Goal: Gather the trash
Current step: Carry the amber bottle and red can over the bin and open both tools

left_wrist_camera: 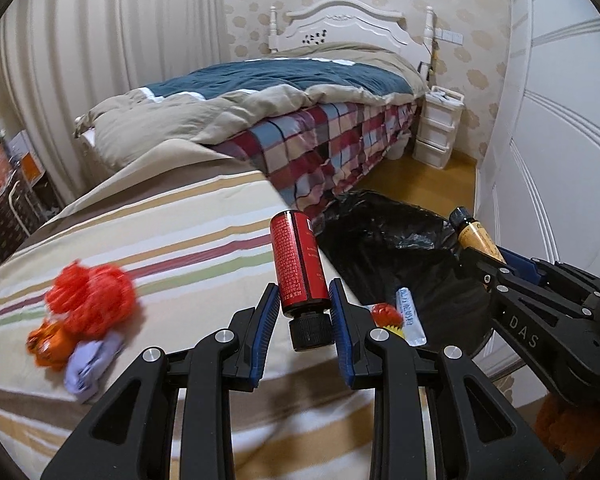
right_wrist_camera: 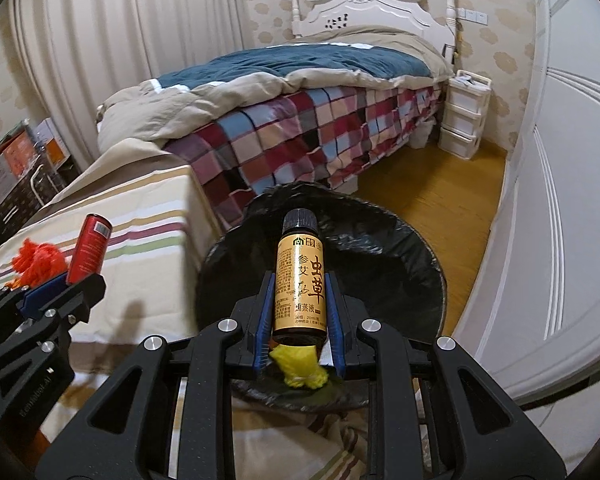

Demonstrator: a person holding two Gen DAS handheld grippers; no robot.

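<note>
Now two bottles are held: the red bottle (left_wrist_camera: 298,260) clamped in the left hand-held gripper (left_wrist_camera: 304,308) above the striped tabletop's (left_wrist_camera: 160,232) edge, the yellow bottle (right_wrist_camera: 300,284) pinched in the right hand-held gripper (right_wrist_camera: 300,312) over one black-lined bin (right_wrist_camera: 380,248).

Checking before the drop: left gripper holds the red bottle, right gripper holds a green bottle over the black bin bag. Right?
Not quite. The right gripper holds a yellow-labelled bottle, not green, as the right wrist view shows. The left gripper does hold the red bottle, by the black bin bag.

Home bedroom: made bed (left_wrist_camera: 300,92)
</note>
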